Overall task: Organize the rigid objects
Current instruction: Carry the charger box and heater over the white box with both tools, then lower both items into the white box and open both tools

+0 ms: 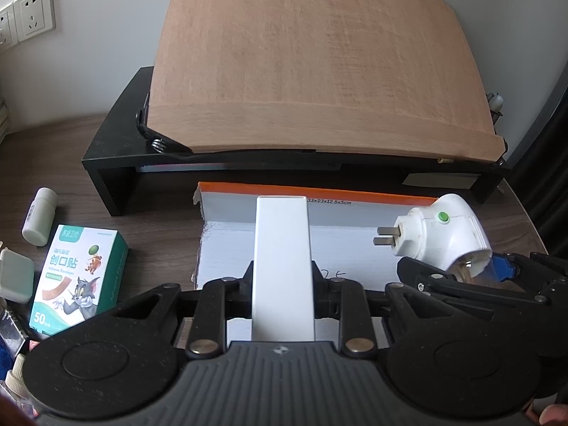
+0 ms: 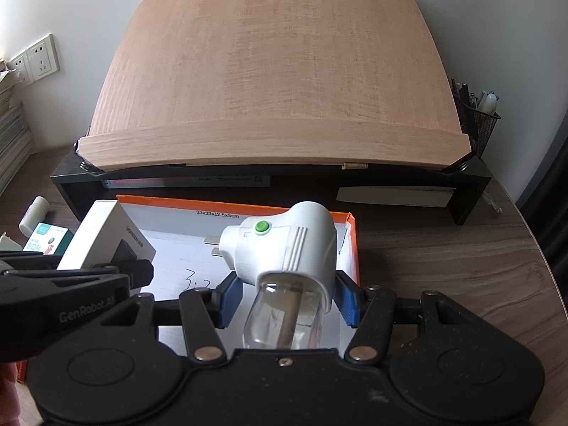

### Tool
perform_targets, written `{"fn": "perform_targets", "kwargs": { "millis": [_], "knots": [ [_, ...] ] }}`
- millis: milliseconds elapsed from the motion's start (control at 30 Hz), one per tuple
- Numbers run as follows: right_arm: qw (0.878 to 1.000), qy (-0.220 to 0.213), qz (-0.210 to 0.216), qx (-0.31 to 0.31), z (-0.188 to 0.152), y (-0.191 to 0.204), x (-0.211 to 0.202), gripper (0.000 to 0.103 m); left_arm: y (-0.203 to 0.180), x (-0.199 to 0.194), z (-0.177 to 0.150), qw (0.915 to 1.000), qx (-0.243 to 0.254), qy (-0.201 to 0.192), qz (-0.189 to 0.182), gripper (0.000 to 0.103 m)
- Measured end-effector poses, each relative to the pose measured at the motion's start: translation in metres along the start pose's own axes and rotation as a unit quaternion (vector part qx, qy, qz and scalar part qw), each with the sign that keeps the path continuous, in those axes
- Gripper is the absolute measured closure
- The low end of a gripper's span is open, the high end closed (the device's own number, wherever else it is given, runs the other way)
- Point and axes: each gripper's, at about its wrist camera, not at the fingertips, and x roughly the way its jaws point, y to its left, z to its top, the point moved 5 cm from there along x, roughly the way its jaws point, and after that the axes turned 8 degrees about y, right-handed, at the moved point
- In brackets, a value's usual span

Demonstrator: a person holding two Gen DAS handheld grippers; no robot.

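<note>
The left gripper [image 1: 283,285] has its fingers closed on a white box [image 1: 283,266], holding it over the orange-rimmed tray [image 1: 319,191]. The right gripper [image 2: 285,293] clamps its blue pads [image 2: 230,296] on a white plug-in device [image 2: 287,245] with a clear bottle, also above the tray. A bandage box [image 1: 76,277] and a small white bottle [image 1: 39,220] lie on the desk at the left.

A tray [image 2: 349,245] lies on the bench [image 2: 443,266], before a riser [image 2: 472,191] that carries a tilted board [image 2: 269,81]. Over the tray, the left tool [image 1: 283,280] holds a box [image 1: 283,266] and the right tool [image 2: 287,301] a plug-in heater [image 2: 287,245]. Left of the tray lie a carton [image 1: 76,277] and, behind it, a bottle [image 1: 39,220].
</note>
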Motion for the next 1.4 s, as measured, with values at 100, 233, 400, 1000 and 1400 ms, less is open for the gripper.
{"fn": "perform_targets", "kwargs": {
  "millis": [100,233,400,1000,1400],
  "knots": [
    [1.000,-0.001,0.000,-0.001,0.000,0.000,0.000,0.036,-0.001,0.000,0.000,1.0000,0.000,0.000,0.000,0.076],
    [1.000,-0.001,0.000,0.000,0.000,0.000,-0.001,0.036,-0.001,0.000,0.000,1.0000,-0.001,-0.001,0.002,0.076],
    [1.000,-0.003,0.002,-0.001,0.000,0.000,-0.002,0.036,0.000,-0.002,-0.001,1.0000,0.000,-0.002,0.002,0.076],
    [0.999,-0.011,-0.015,-0.026,0.004,0.006,0.004,0.032,0.003,0.006,0.000,1.0000,0.000,0.007,0.000,0.076],
    [0.998,-0.053,-0.040,-0.005,-0.008,-0.015,-0.031,0.028,-0.009,0.029,0.001,0.9994,0.023,0.017,-0.019,0.076]
  ]
}}
